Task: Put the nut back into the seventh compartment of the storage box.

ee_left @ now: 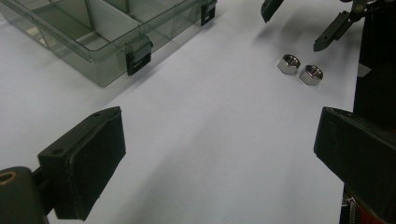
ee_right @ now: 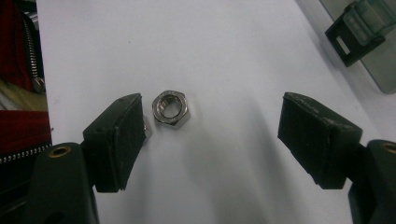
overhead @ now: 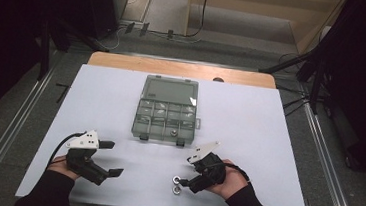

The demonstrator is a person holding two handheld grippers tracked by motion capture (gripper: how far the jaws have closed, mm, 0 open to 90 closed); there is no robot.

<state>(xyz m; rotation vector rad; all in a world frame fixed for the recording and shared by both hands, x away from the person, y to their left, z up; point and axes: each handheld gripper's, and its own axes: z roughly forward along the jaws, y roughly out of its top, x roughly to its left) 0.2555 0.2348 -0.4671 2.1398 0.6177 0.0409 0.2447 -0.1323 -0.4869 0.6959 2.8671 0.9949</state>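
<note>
**Right hand-held gripper over two nuts, jaws wide**

Two steel nuts (overhead: pixel 177 184) lay touching side by side on the white table (overhead: pixel 268 140), near its front edge and well apart from the clear plastic box (overhead: pixel 166 110) at the middle. The right hand-held gripper (overhead: pixel 188 179) sat just beside them, jaws spread wide and gripping nothing. In the right gripper view one nut (ee_right: pixel 170 108) lay between the jaws, close to the left one; the second nut (ee_right: pixel 147 127) was mostly hidden behind that jaw. The left hand-held gripper (overhead: pixel 112 158) rested apart at the left, jaws wide, nothing between them. The box stood open, lid back, with a small item in one compartment, too small to identify.
</note>
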